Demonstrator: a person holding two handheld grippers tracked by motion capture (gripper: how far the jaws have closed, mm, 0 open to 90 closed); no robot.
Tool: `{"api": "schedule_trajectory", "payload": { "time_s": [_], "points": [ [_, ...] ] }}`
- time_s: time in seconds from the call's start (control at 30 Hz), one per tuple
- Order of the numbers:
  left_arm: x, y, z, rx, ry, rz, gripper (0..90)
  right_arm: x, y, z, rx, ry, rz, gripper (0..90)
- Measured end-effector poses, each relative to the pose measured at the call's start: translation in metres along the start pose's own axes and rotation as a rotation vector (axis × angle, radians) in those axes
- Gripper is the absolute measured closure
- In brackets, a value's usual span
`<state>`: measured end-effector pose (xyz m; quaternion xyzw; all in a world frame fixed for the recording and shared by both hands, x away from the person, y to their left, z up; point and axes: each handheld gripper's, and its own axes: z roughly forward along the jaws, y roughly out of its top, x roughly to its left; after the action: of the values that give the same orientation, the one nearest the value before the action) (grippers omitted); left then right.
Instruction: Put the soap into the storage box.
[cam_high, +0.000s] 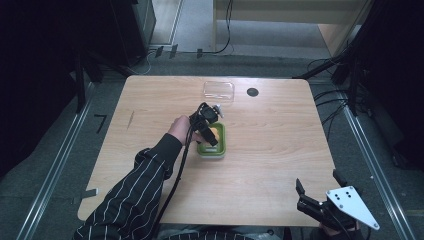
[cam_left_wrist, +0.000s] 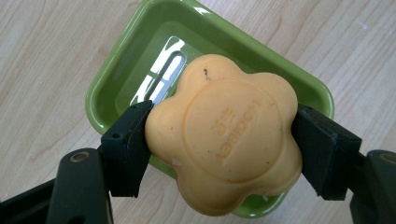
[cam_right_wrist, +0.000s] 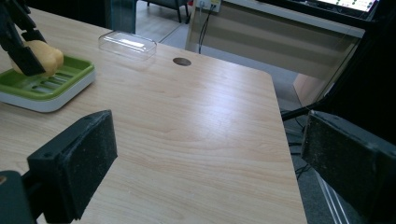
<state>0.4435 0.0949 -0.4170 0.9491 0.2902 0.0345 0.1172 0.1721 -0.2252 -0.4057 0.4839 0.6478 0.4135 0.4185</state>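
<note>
High view: the left gripper (cam_high: 210, 131) is held over the green soap dish (cam_high: 219, 148) near the middle of the bench (cam_high: 270, 150); the right gripper (cam_high: 312, 200) is seen at the near right edge, well apart.

Left gripper view: the orange flower-shaped soap (cam_left_wrist: 224, 135) is clasped between the fingers (cam_left_wrist: 128, 149), above the dish.

Right gripper view: the fingers (cam_right_wrist: 77, 163) are spread wide with nothing between them; a clear lid (cam_right_wrist: 127, 44) lies beyond the dish.
</note>
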Motion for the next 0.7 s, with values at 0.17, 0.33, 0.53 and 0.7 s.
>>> {"api": "schedule_trajectory", "payload": {
  "time_s": [0.17, 0.33, 0.53, 0.7],
  "points": [
    [0.0, 0.002, 0.005, 0.0, -0.001, 0.005, 27.3, 0.0, 0.0, 0.0, 0.0, 0.0, 0.002, 4.0],
    [0.004, 0.001, 0.007, -0.004, -0.019, 0.0, 27.3, 0.0, 0.0, 0.0, 0.0, -0.001, 0.001, 3.9],
    [0.003, 0.003, 0.013, -0.002, -0.014, 0.016, 27.3, 0.0, 0.0, 0.0, 0.0, 0.001, -0.001, 4.0],
    [0.003, 0.004, 0.016, -0.004, -0.001, 0.012, 27.3, 0.0, 0.0, 0.0, -0.002, 0.002, 0.001, 3.9]
  ]
}}
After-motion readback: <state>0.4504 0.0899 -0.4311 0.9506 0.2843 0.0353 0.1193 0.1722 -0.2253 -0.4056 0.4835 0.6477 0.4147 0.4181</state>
